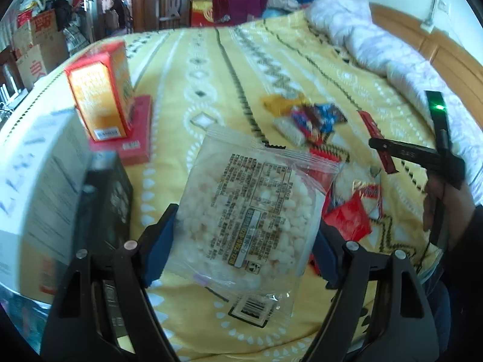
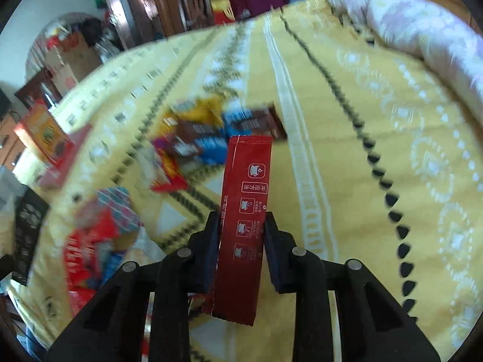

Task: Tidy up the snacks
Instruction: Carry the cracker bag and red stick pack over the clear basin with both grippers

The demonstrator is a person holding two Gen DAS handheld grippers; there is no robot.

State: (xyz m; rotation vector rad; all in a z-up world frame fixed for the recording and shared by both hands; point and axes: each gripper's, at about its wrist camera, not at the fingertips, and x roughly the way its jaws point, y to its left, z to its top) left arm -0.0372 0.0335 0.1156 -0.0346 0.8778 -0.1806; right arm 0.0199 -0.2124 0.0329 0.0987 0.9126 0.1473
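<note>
Two wrist views over a bed covered by a yellow patterned bedspread (image 1: 193, 69), scattered with snack packets.

Left gripper (image 1: 246, 238): blue-padded jaws clamped on either side of a clear puffed-rice packet (image 1: 241, 211), printed label side up, lifted clear of the bedspread and tilted. Behind it on the left, an orange carton (image 1: 101, 96) standing upright on a flat red box (image 1: 137, 141). Nearer on the left, a tall white box (image 1: 36, 181) with a black box (image 1: 113, 193) just beside it. Mid-bed, a loose pile of small wrappers (image 1: 305, 117) in yellow, blue, red and brown, blurred. To the right of the held packet, crumpled red wrappers (image 1: 350, 214) lying on the bedspread. At the far right edge, a hand (image 1: 443, 208) gripping the other tool, which carries a long red sachet (image 1: 377, 138).

Right gripper (image 2: 241, 232): jaws pressed together on the red sachet (image 2: 246, 199), held lengthwise along the fingers, with cup icons printed down its face and its far end pointing towards the wrapper pile (image 2: 211, 132). Red and blue packets (image 2: 99, 235) in the lower left, blurred. White quilt (image 2: 422, 21) bunched along the upper right of the bed. Cardboard boxes and clutter beyond the far edge, too blurred to make out.
</note>
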